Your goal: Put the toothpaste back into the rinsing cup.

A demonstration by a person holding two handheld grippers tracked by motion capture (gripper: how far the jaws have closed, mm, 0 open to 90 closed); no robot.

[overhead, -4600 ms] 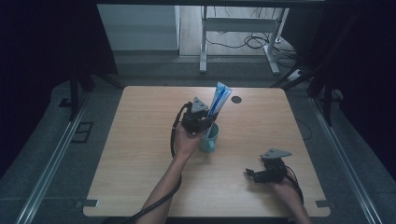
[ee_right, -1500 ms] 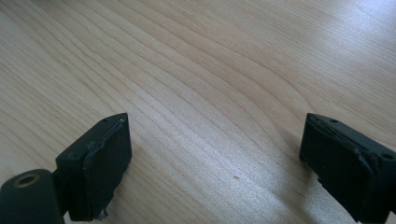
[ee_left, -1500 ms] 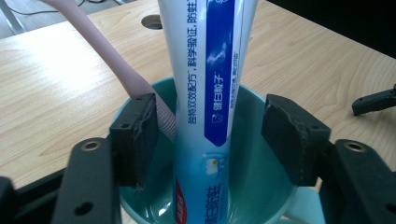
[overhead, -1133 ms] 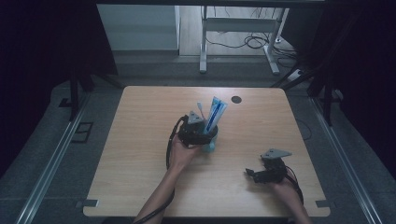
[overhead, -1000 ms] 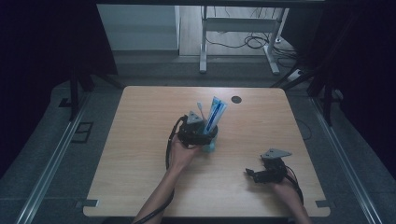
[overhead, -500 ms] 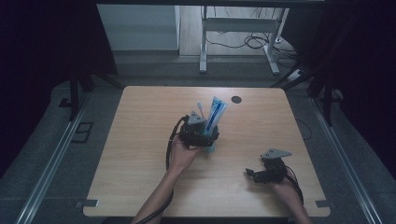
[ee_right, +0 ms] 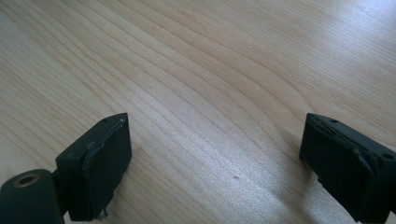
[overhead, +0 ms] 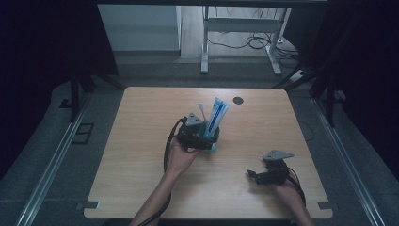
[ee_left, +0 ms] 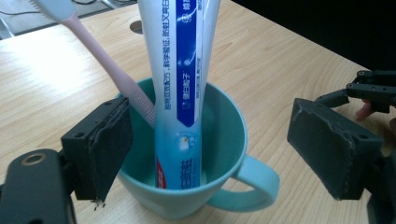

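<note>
Just released: left gripper [ee_left: 210, 154] jaws spread wide either side of teal mug [ee_left: 224, 140] holding toothpaste tube [ee_left: 182, 93] and toothbrush [ee_left: 112, 70]; right gripper [ee_right: 215, 158] gaped empty over table [ee_right: 210, 70].

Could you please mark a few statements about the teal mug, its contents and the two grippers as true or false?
1. The teal ceramic mug stands upright on the light wooden table. True.
2. A blue-and-white toothpaste tube stands inside the mug. True.
3. The pink toothbrush lies flat on the table beside the mug. False: it leans inside the mug, bristles up.
4. The left gripper is clamped on the mug. False: its jaws have just been opening; the right pad stands clear of the mug, which sits between them.
5. The right gripper holds the toothpaste tube. False: its jaws are open over bare table with nothing between them.
</note>
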